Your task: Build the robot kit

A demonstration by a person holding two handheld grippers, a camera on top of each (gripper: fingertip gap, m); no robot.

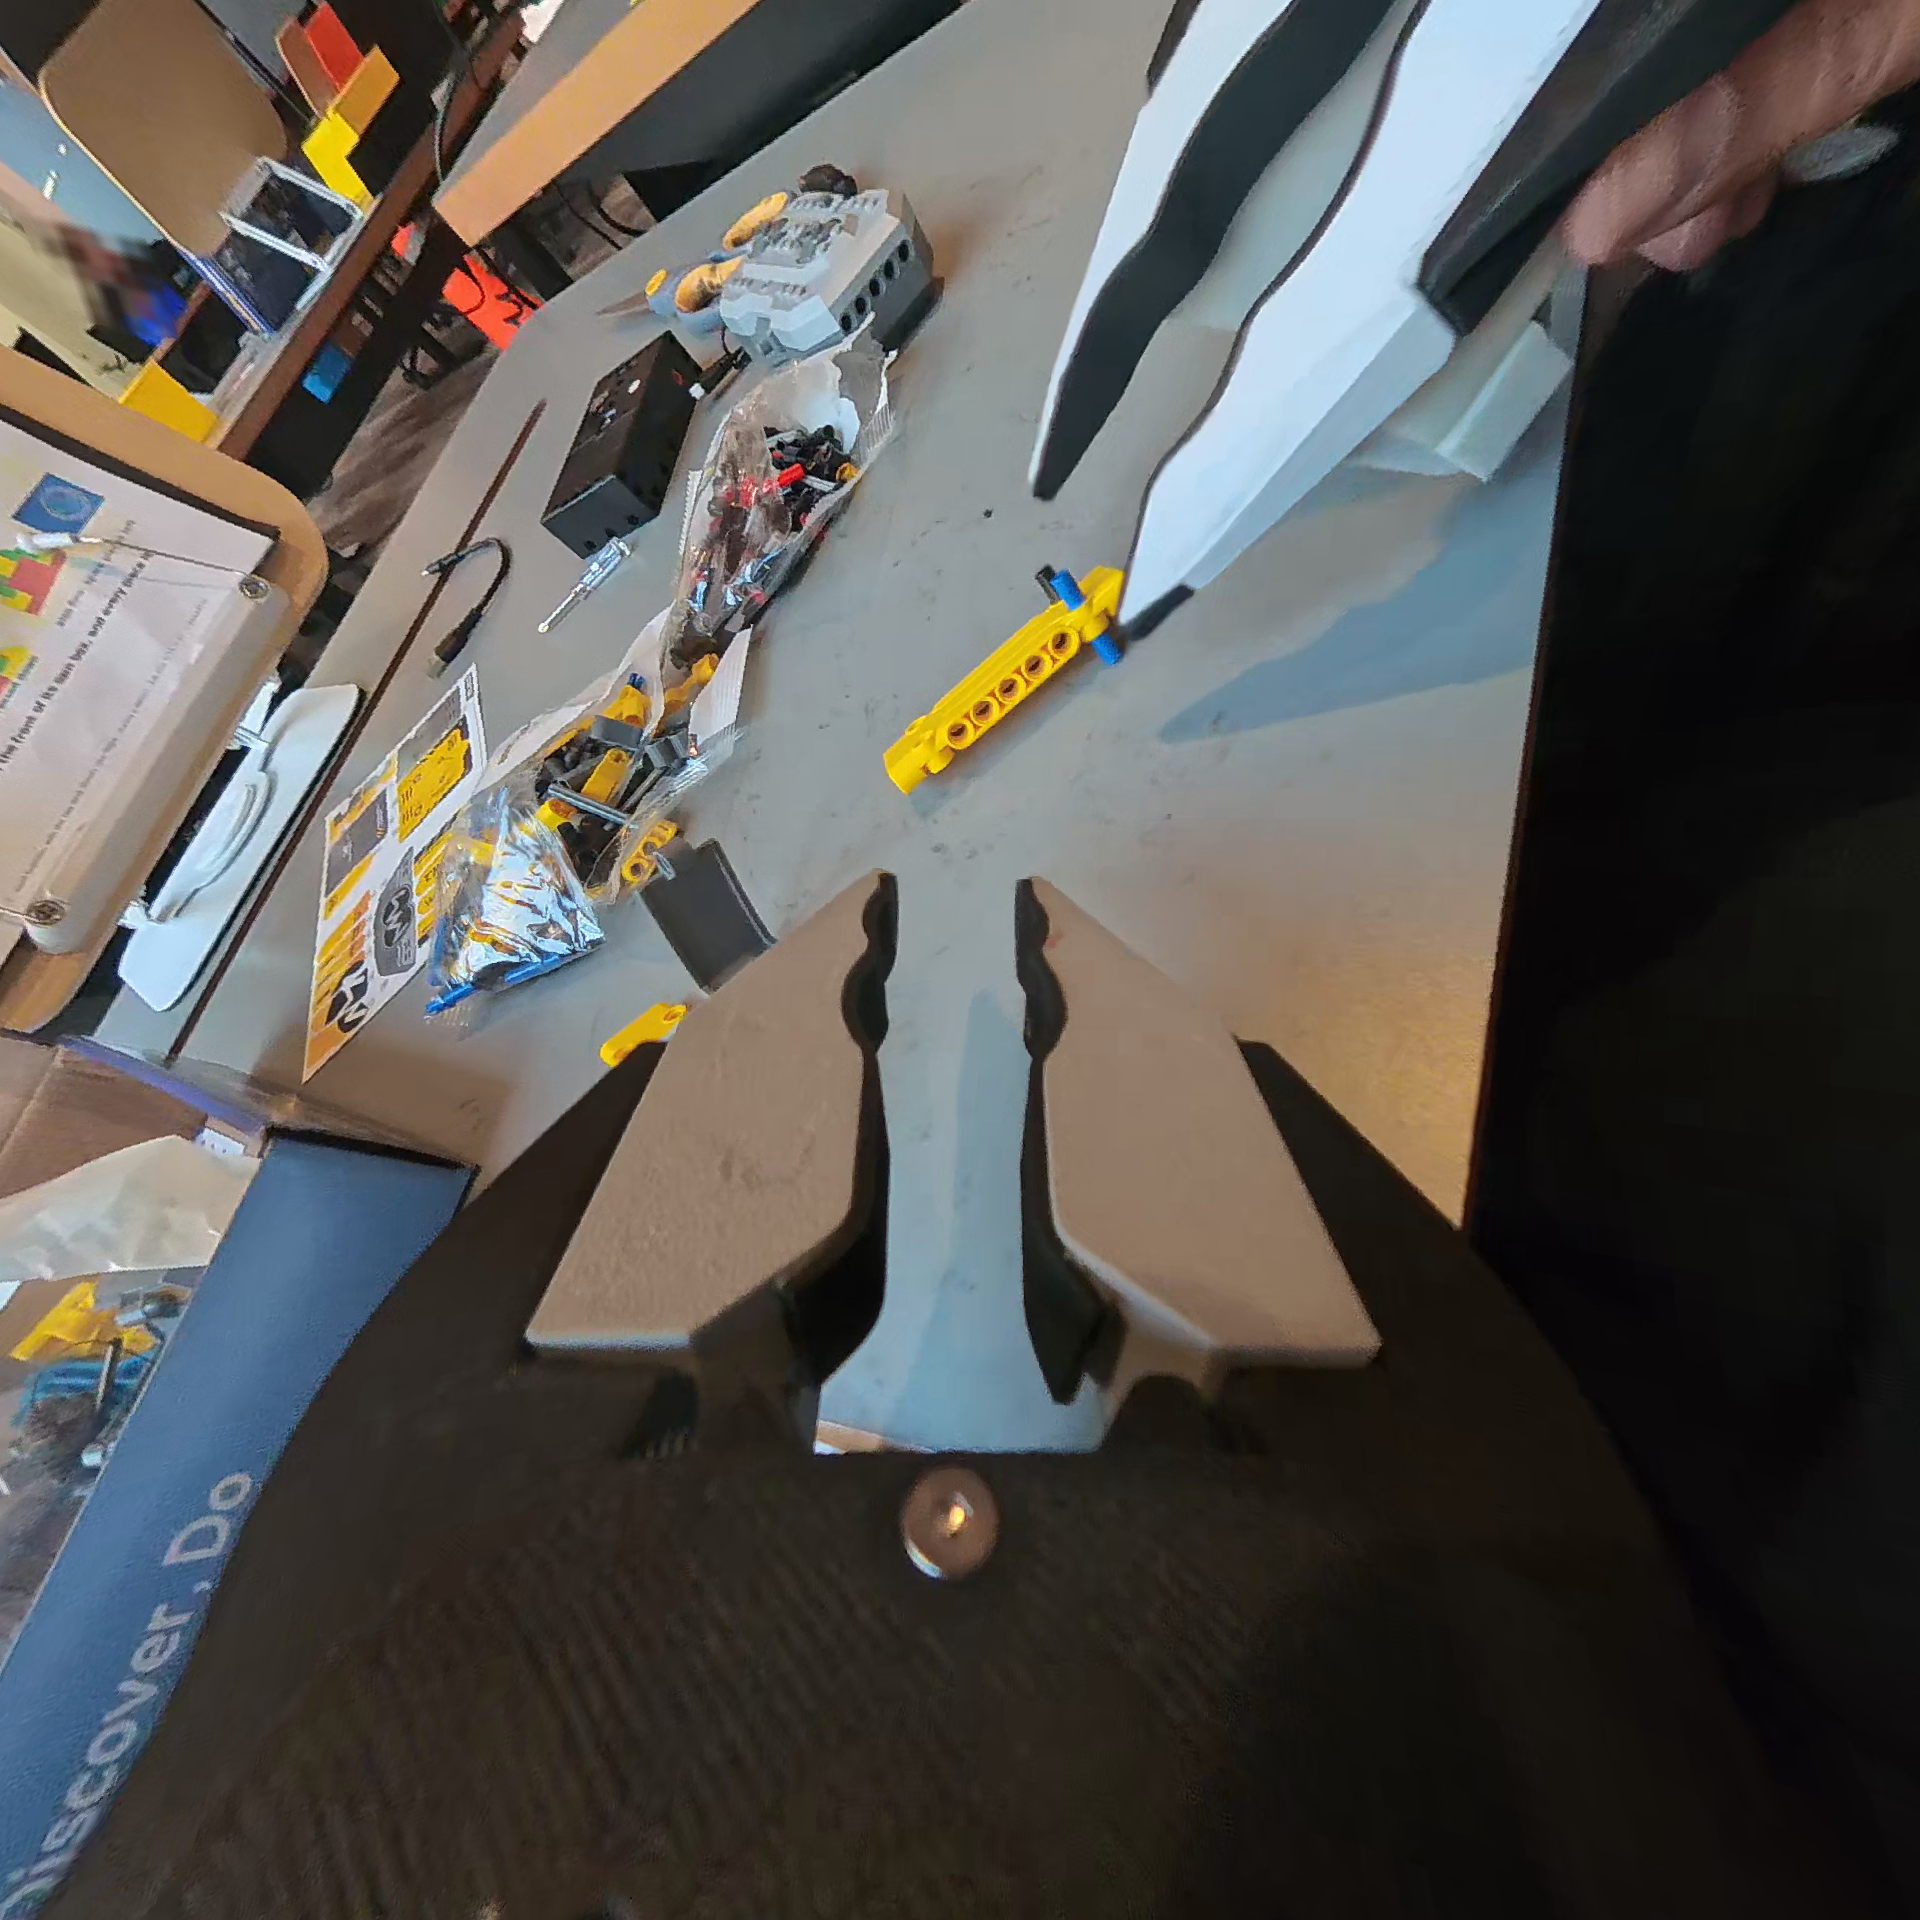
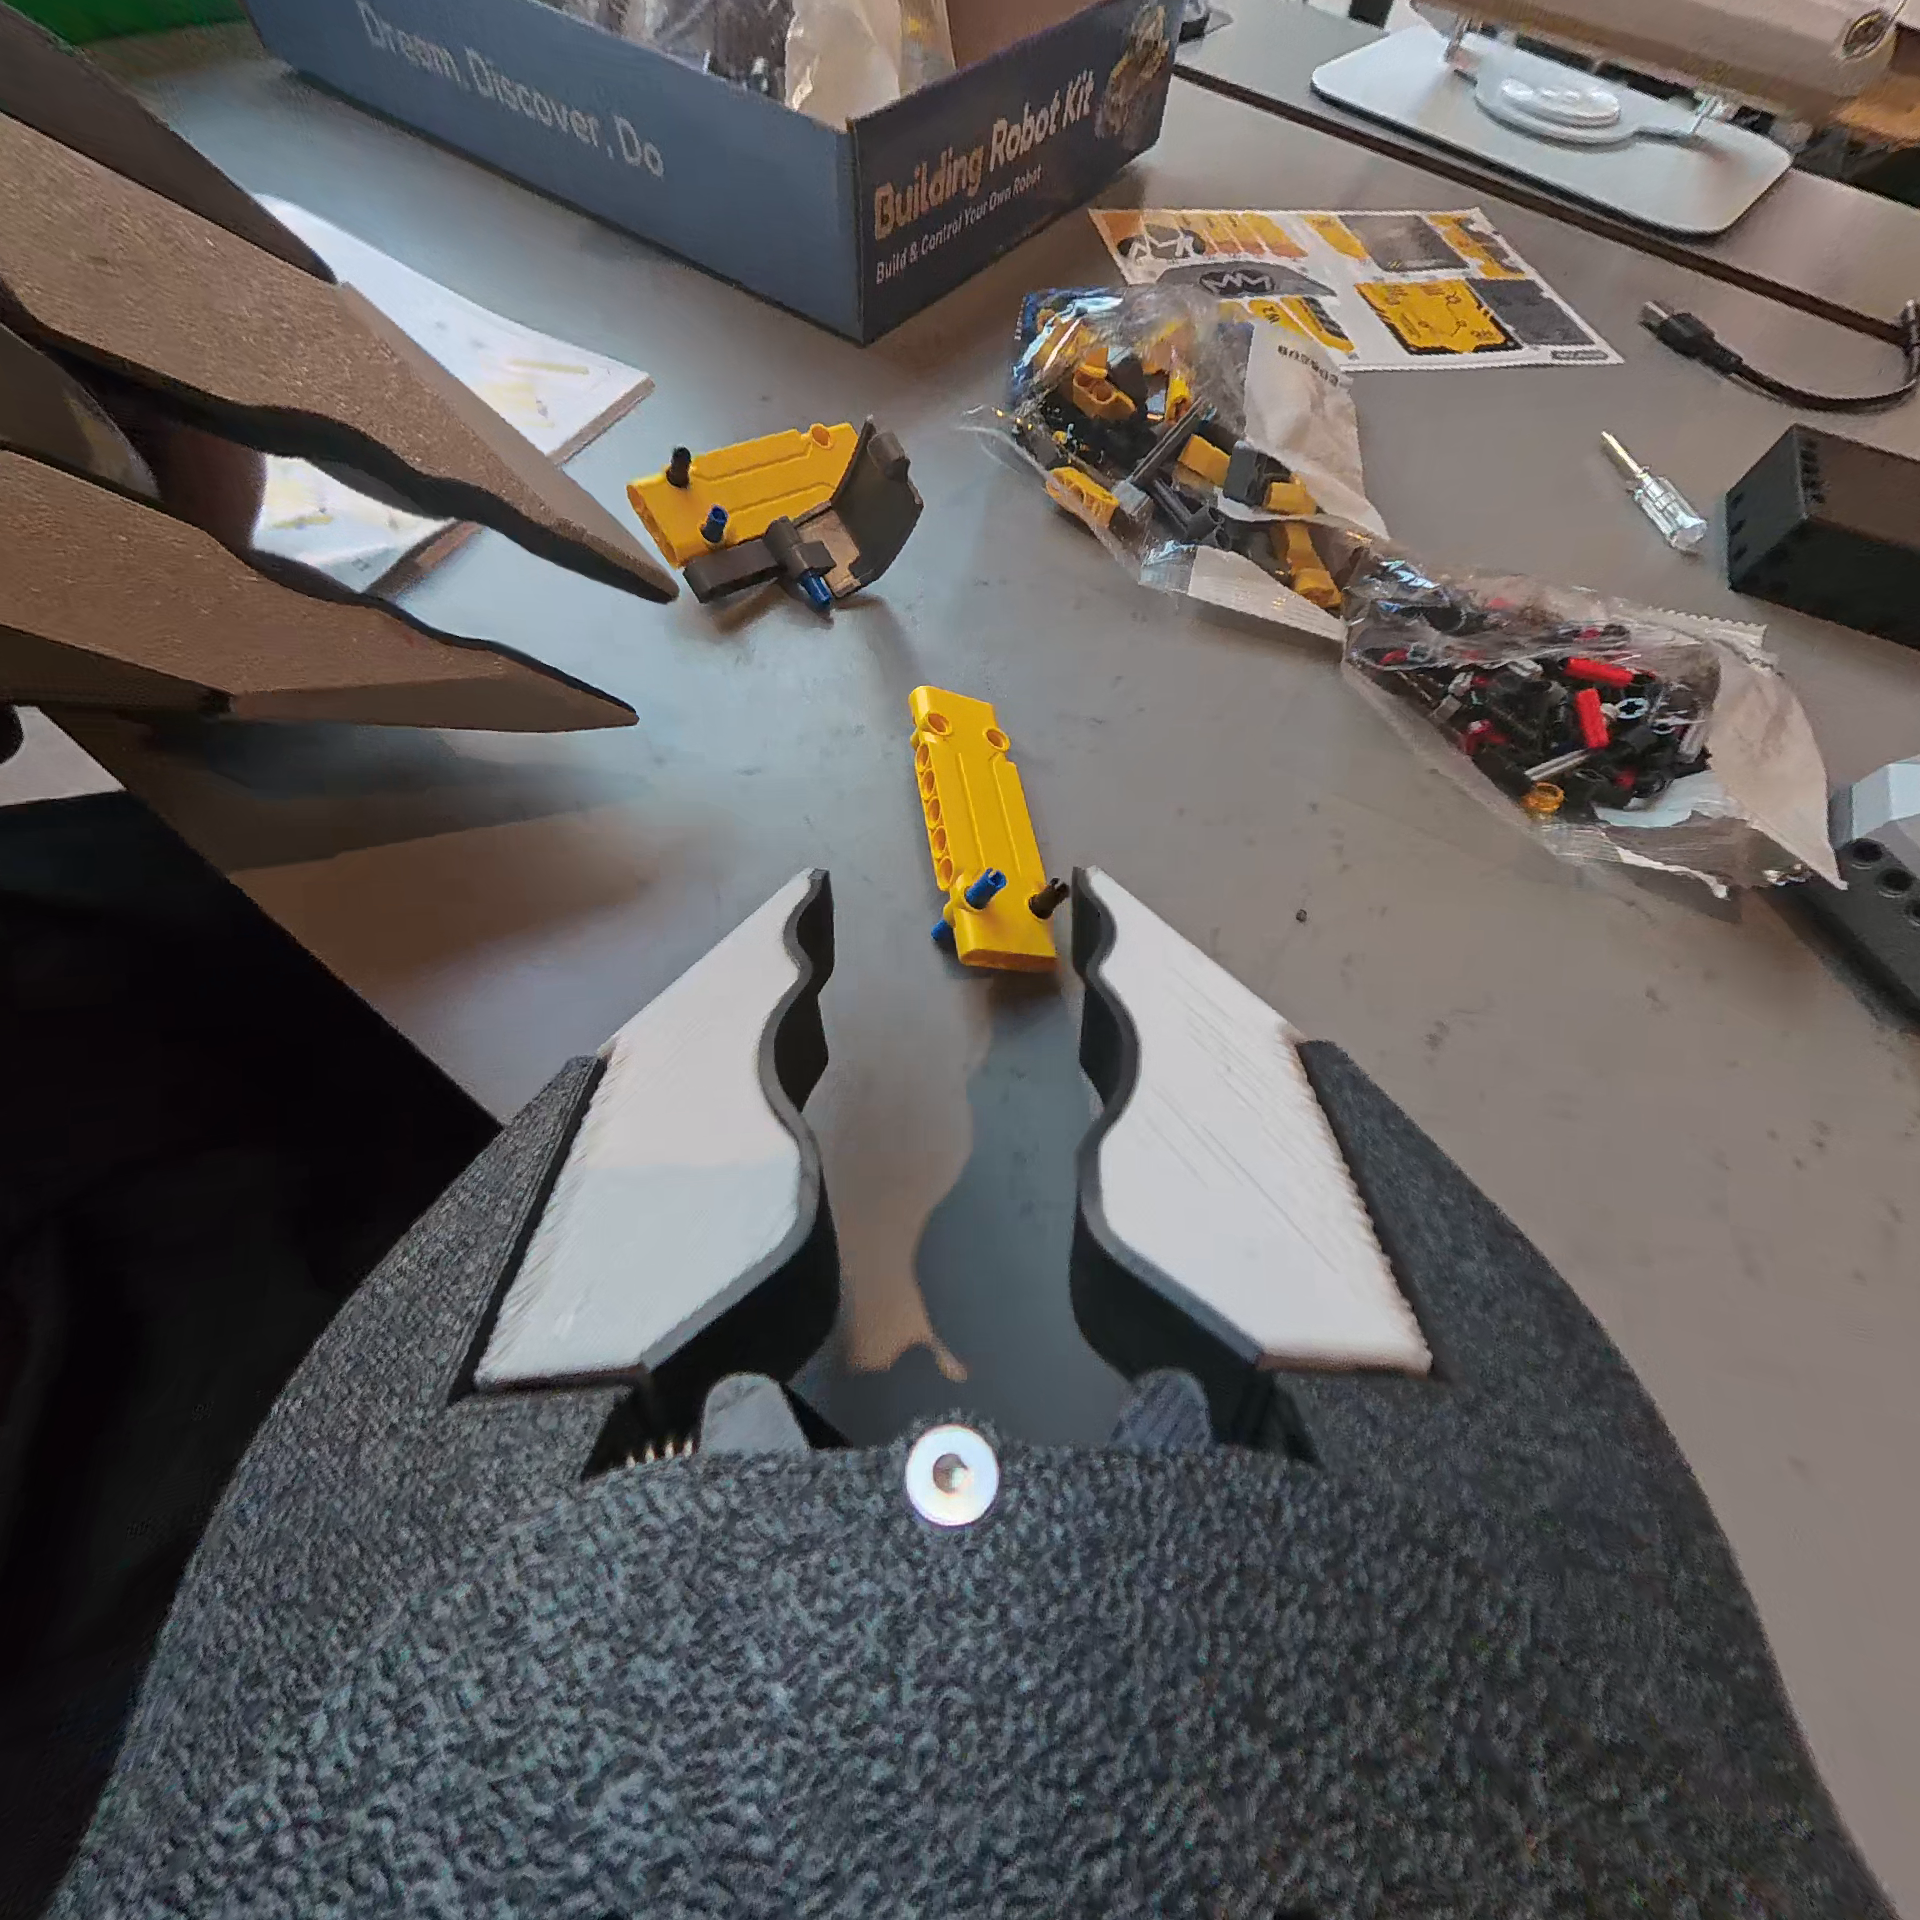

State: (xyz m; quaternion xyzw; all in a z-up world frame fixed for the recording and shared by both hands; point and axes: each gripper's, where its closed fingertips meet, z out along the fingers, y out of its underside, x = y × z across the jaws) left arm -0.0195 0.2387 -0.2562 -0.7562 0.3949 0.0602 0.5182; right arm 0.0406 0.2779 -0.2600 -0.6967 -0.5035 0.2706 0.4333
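Note:
A yellow panel piece [image 2: 977, 800] with a blue pin [image 2: 982, 890] and a black pin [image 2: 1047, 896] lies on the grey table [image 2: 1351, 1091]. My right gripper [image 2: 951, 883] is open, and the panel's near end lies between its fingertips. In the left wrist view one white fingertip [image 1: 1138, 608] touches the panel [image 1: 997, 691] at its pinned end. My left gripper [image 1: 954, 894] is open and empty. It hovers beside a yellow and grey assembly [image 2: 779, 509], which its fingers partly hide in the left wrist view [image 1: 707, 914].
An open blue box [image 2: 727, 177] stands at the far side. Two bags of small parts [image 2: 1195, 457] [image 2: 1538, 717], a sticker sheet [image 2: 1403, 281], a black box [image 2: 1829, 530], a small screwdriver [image 2: 1657, 509] and a booklet [image 2: 499, 374] lie around. A grey motor block [image 1: 821, 270] sits farther off. The grey motor block [image 1: 821, 270] is about 20 cm from my right fingertips.

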